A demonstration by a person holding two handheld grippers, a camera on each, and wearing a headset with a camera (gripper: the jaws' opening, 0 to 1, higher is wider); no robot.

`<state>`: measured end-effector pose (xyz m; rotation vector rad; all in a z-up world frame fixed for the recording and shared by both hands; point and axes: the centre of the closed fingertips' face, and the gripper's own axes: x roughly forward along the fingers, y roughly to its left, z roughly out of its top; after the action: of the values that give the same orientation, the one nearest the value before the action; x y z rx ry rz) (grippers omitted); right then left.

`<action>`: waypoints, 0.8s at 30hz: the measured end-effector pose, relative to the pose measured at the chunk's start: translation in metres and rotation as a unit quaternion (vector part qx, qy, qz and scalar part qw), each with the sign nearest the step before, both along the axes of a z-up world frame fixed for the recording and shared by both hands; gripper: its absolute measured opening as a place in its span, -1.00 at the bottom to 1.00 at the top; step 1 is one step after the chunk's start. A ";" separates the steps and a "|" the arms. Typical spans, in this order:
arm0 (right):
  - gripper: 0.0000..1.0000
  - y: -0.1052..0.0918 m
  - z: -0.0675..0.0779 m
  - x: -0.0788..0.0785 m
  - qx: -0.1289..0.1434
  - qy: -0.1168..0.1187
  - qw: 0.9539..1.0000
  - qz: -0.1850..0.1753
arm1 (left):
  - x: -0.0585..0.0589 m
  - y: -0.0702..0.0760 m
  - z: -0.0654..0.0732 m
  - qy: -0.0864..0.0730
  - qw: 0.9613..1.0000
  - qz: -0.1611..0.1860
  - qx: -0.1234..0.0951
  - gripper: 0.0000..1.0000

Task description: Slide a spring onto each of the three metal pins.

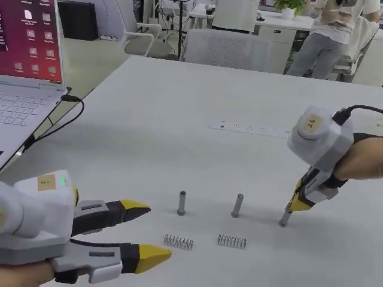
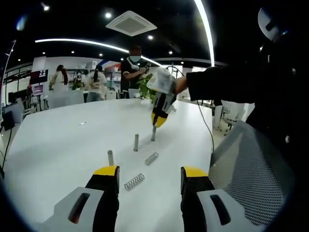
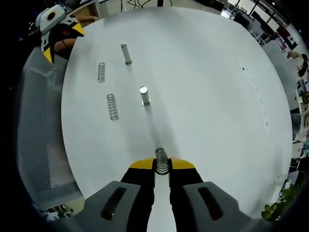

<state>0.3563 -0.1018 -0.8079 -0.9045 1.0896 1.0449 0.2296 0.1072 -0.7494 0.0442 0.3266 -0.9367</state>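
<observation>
Three metal pins stand in a row on the white table: left pin [image 1: 181,203], middle pin [image 1: 237,205], right pin [image 1: 285,219]. My right gripper [image 1: 297,204] is shut on a spring [image 3: 162,160] right above the right pin, and the spring's lower end seems to sit on that pin. Two more springs lie flat in front of the pins, one spring [image 1: 179,241] near the left pin and another spring [image 1: 231,241] near the middle pin. My left gripper [image 1: 146,230] hovers open at the near left, short of the left spring [image 2: 134,181], holding nothing.
A laptop [image 1: 24,89] with a black cable [image 1: 66,116] sits at the far left. A white power strip [image 1: 251,128] lies across the table behind the pins. Chairs and people are beyond the far edge.
</observation>
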 end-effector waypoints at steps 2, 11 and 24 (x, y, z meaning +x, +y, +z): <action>-0.84 0.000 -0.003 0.001 -0.002 -0.003 1.000 0.000 | 0.000 0.000 0.000 0.000 1.000 0.000 0.000 -0.09; -0.84 -0.002 -0.014 0.008 -0.011 -0.003 1.000 -0.001 | 0.000 0.000 0.001 -0.001 1.000 0.001 0.000 -0.09; -0.83 -0.003 -0.026 0.006 -0.013 0.005 1.000 -0.012 | 0.000 0.001 0.002 -0.002 1.000 0.004 0.000 -0.09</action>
<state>0.3623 -0.1052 -0.8334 -0.9053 1.1221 1.0180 0.2299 0.1084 -0.7474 0.0440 0.3222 -0.9291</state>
